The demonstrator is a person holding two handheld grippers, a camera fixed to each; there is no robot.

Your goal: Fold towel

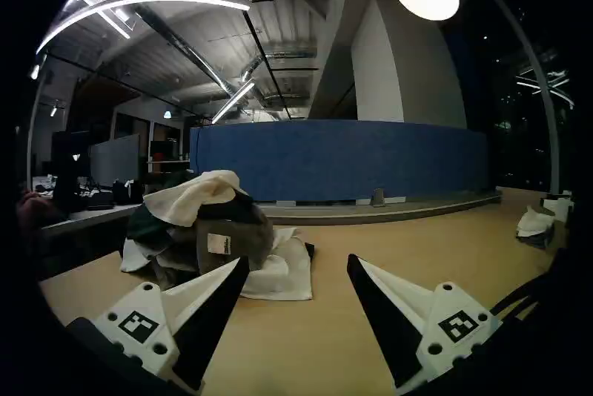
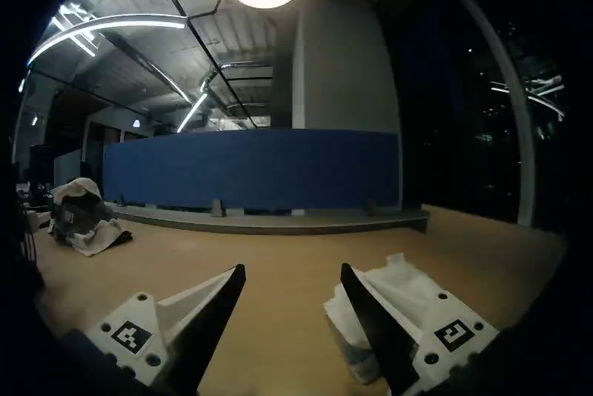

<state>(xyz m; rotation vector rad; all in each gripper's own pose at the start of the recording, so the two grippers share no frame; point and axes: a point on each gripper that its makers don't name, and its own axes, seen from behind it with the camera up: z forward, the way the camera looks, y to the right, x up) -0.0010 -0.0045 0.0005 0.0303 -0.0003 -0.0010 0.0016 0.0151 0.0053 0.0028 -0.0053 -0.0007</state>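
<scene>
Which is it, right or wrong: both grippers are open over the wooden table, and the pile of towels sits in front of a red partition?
Wrong in one respect: the partition is blue, not red, as the left gripper view shows. The left gripper and right gripper are both open over the wooden table, and the pile of towels sits in front of that partition.

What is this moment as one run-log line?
left gripper: open, empty | right gripper: open, empty | towel pile: crumpled on table
</scene>
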